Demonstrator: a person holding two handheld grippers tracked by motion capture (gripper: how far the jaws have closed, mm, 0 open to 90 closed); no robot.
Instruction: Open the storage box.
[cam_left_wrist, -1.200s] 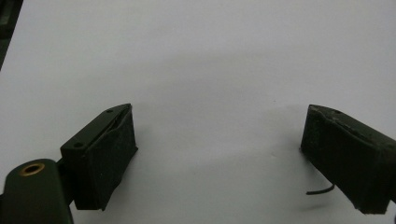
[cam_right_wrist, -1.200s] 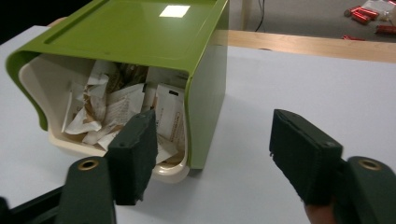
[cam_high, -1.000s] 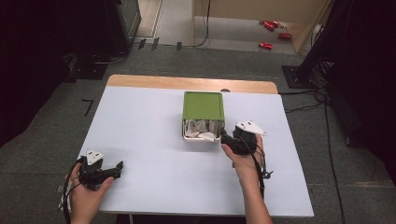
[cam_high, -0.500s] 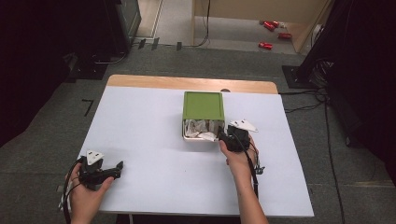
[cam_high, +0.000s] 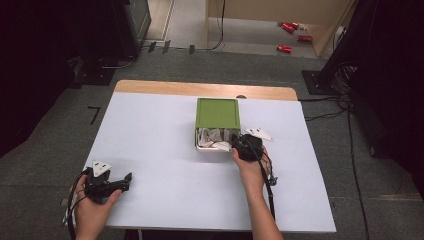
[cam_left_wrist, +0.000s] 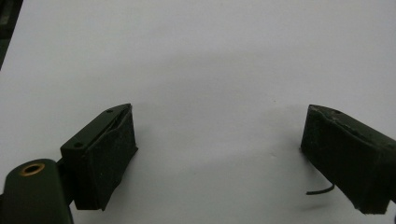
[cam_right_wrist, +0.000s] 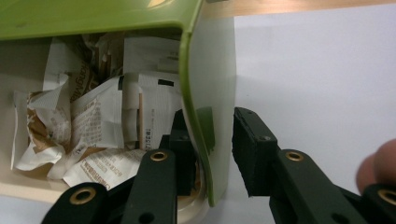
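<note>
R gripper jaws closing astride green box wall, gap left; L gripper wide open, holding 0.

My right gripper is cut off at the frame's bottom; the green plastic lid hides the cream box's upper packets; their print blurs.

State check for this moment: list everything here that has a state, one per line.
Box: partly uncovered, paper packets inside.
Green lid: slid back, near end lifted.
Right gripper: jaws astride the lid's side wall, just been closing, gap left at the outer jaw.
Left gripper: jaws wide open on the white table, nothing between them.
</note>
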